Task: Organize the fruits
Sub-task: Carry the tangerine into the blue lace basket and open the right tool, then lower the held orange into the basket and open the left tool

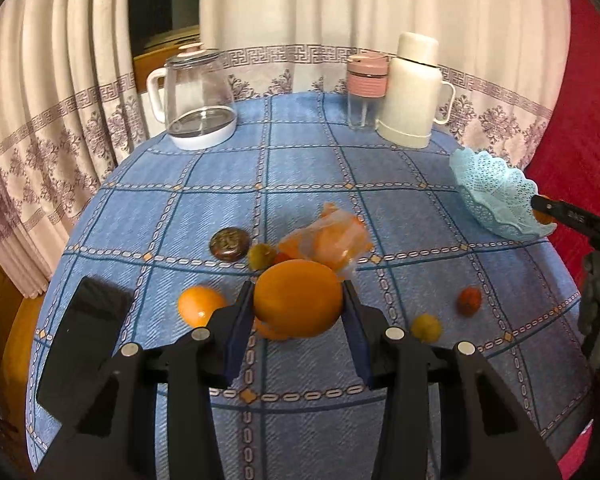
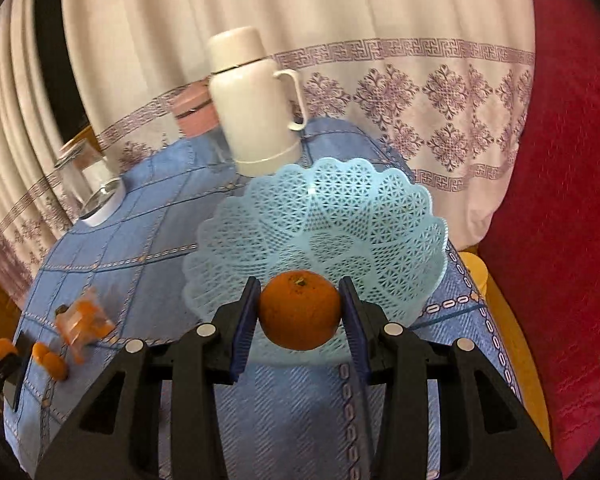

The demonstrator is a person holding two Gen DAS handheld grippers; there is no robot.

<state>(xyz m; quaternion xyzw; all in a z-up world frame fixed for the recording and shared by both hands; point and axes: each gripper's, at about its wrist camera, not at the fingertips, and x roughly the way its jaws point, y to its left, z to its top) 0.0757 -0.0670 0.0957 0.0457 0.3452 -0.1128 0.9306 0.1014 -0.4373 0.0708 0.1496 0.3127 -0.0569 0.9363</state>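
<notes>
Simultaneously, both grippers carry fruit above a bench [image 1: 300, 168] draped in a blue checked cloth. The left gripper [image 1: 298, 304] is clamped on a large orange [image 1: 299, 298], its blue pads pressed against either side of the fruit, which hangs above the near middle of the bench. The right gripper [image 2: 300, 310] is closed on a smaller orange [image 2: 300, 310] with its stem scar facing up, held at the near rim of a pale blue lattice basket [image 2: 320, 232] that sits at the bench's right edge. In the left wrist view, loose fruit lies on the cloth below the held orange: a second orange [image 1: 200, 305] toward the left edge, a yellow-green fruit [image 1: 261, 256] and a dark round fruit [image 1: 229, 243] near the middle, a yellow fruit [image 1: 426, 327] and a red-brown fruit [image 1: 469, 300] toward the right edge. A clear bag of orange pieces [image 1: 328, 242] rests at the centre of the bench. A black phone [image 1: 84, 340] lies at the near left edge. Along the far edge stand a glass kettle [image 1: 198, 100] at the left corner, and a pink-lidded cup [image 1: 366, 92] just beside a white thermos [image 1: 412, 92] toward the right corner. Patterned curtains [image 1: 340, 20] hang behind the bench.
</notes>
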